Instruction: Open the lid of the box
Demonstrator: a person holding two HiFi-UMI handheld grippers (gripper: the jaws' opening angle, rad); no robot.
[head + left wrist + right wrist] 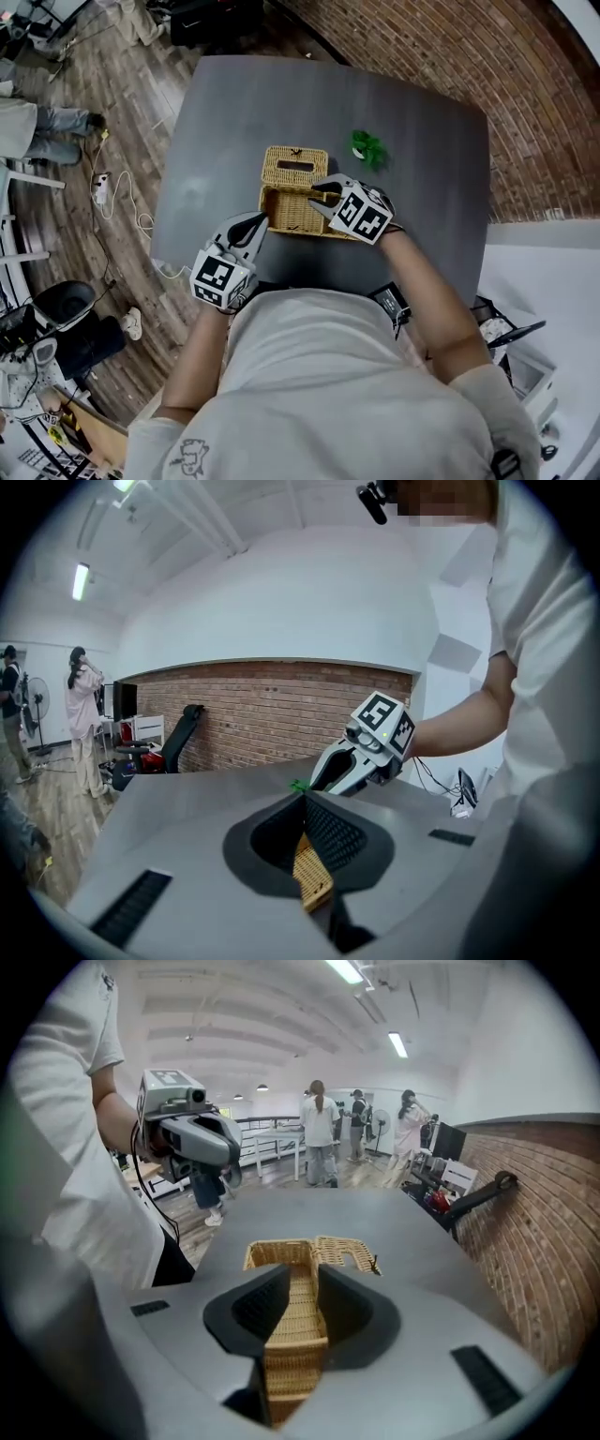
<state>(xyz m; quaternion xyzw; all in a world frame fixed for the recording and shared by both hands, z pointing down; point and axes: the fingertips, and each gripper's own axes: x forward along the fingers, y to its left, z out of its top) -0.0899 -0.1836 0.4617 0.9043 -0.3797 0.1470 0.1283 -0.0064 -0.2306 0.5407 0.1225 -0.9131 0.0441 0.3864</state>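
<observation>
— What does the room look like?
— A curved red brick wall (pixel 450 75) runs behind the grey table (pixel 281 103). The floor (pixel 122 103) is made of dark wooden planks.
— And the light?
— Long tube lamps (pixel 398 1044) shine on a white ceiling (pixel 234 1026). A black office chair (pixel 176 741) stands by the bricks. A standing fan (pixel 37 701) is farther off, near some people (pixel 322 1138).

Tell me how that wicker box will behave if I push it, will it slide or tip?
Probably light for its size: the wicker box is open weave and looks empty. Likely to slide rather than tip on the smooth table, since it sits low and wide. Its lid lies folded back flat, so it may swing when lifted.
</observation>
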